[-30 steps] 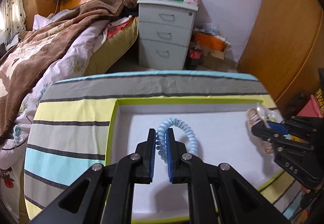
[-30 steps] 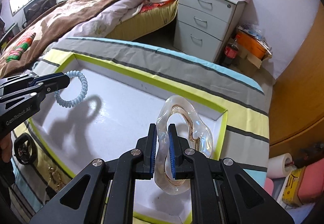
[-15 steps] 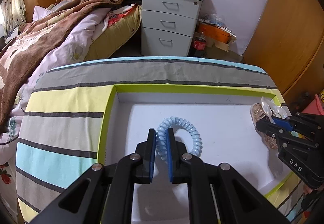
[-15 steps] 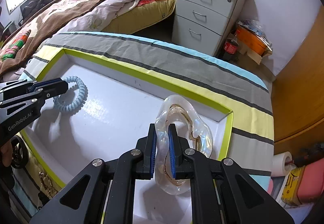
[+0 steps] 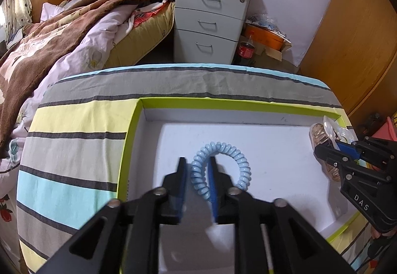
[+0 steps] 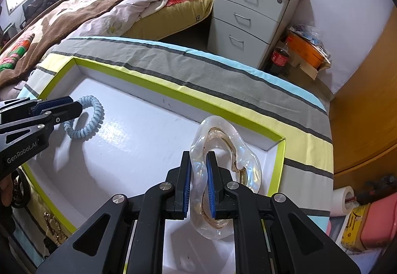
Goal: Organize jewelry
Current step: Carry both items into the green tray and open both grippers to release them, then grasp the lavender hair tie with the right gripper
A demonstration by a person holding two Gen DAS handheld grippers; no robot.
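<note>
A white tray with a lime-green rim [image 5: 139, 125] [image 6: 153, 80] lies on a striped cloth. A light blue spiral coil band [image 5: 223, 165] [image 6: 86, 117] rests on the tray floor at its left part. My left gripper [image 5: 197, 169] [image 6: 74, 106] has its jaws parted around one side of the band, a gap showing on the left. My right gripper [image 6: 198, 172] [image 5: 330, 147] is shut on a clear, amber-tinted hair claw clip [image 6: 223, 157] [image 5: 330, 130] low over the tray's far right corner.
The striped cloth [image 5: 74, 130] covers a round table. A bed with a brown blanket [image 5: 49, 38] lies to the left, a grey drawer unit [image 5: 211, 21] behind. Dark jewelry pieces [image 6: 52, 227] lie on the cloth outside the tray's near rim.
My left gripper lowered the blue band onto the tray floor and its jaws opened. My right gripper moved the clip lower toward the right corner, still shut on it.
</note>
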